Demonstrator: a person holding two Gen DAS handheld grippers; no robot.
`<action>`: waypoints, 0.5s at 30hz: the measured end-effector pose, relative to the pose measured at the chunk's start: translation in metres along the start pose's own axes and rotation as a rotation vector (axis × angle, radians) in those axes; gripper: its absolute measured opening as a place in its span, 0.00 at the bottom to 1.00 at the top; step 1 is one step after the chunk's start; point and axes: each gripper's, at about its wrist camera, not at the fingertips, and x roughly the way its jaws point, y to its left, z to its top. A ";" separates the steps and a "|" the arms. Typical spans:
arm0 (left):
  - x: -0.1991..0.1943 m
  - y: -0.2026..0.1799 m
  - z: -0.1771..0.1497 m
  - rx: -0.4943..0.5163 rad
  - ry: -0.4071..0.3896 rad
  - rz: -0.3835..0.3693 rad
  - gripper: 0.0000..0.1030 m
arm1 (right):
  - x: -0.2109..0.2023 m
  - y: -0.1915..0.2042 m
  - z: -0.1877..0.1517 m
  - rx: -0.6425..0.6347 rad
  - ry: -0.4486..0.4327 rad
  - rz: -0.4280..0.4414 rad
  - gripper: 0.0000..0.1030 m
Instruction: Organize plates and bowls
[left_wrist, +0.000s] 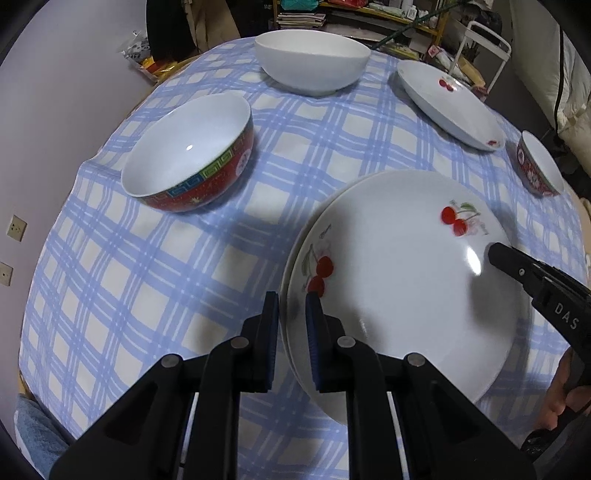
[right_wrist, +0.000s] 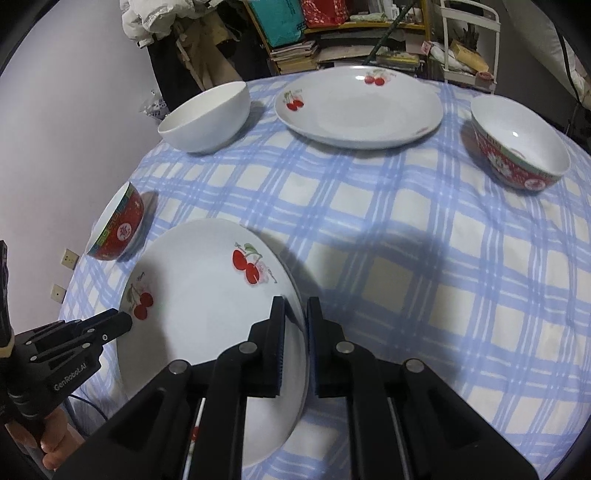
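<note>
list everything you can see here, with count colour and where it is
cherry plates: two stacked, white with red cherries, near edge of the table, gripped from both sides
far cherry plate: one, white with red cherries, far side
white bowl: one, plain white, far side, left of the far plate
red bowls: two, red outside and white inside, one at the left, one at the right
tablecloth: one, blue and white check, covering the table
shelves: cluttered, behind the table
left gripper: black, shut on the stack's left rim
right gripper: black, shut on the stack's right rim
</note>
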 end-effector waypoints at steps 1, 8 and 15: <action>-0.001 0.001 0.001 -0.003 -0.005 0.004 0.14 | 0.000 0.001 0.001 -0.006 -0.001 -0.001 0.12; -0.015 0.004 0.010 -0.021 -0.013 0.003 0.15 | -0.007 -0.005 0.007 0.043 0.007 0.043 0.12; -0.030 0.003 0.037 -0.076 -0.023 -0.022 0.19 | -0.017 -0.016 0.018 0.083 0.017 0.035 0.14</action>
